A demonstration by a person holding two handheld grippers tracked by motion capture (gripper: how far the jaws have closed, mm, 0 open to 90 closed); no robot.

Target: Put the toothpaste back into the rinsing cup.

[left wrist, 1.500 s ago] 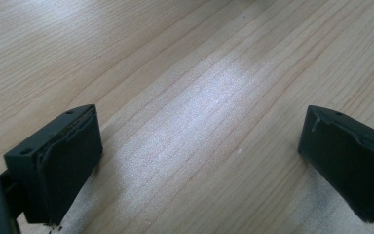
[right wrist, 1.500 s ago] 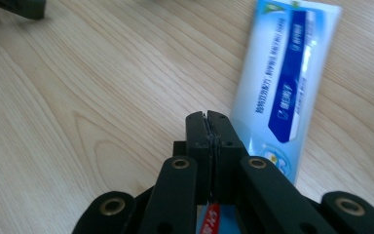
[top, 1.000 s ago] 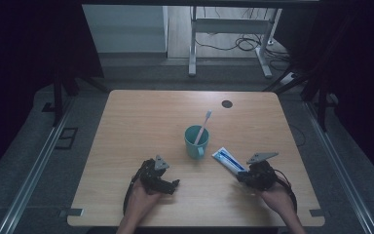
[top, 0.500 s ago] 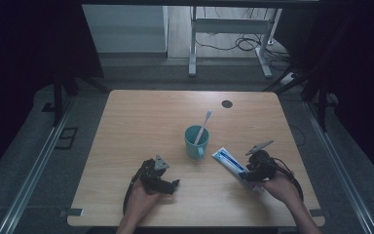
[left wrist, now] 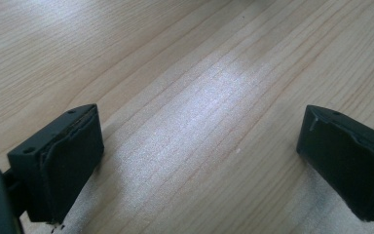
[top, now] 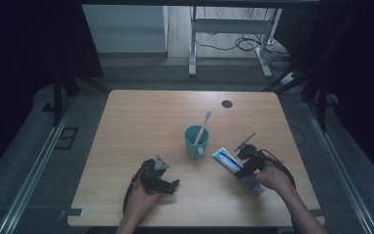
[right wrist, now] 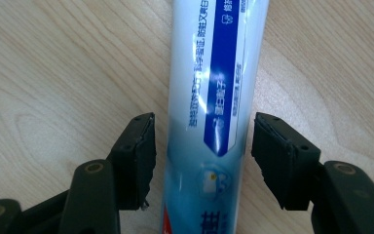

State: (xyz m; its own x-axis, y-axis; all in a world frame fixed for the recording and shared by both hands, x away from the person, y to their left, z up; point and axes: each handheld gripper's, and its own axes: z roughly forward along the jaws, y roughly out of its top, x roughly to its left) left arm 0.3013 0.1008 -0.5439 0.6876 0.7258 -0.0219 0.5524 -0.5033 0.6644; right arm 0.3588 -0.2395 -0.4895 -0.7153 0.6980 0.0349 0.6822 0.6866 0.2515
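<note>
A white-and-blue toothpaste tube lies flat on the wooden table, right of a teal cup that holds a toothbrush. My right gripper sits low over the tube. In the right gripper view the tube runs lengthwise between the jaws of the right gripper, with a gap on each side. Those jaws have just been opening and no pad presses on it. My left gripper rests near the front edge, left of the cup. Bare wood shows between the wide-open jaws of the left gripper.
A small black round disc sits in the tabletop at the far right. Beyond the table stand metal desk legs and loose cables on the floor. Dark rails run along both sides.
The right hand has slid a little forward along the toothpaste tube. The left hand and the cup have not moved.
</note>
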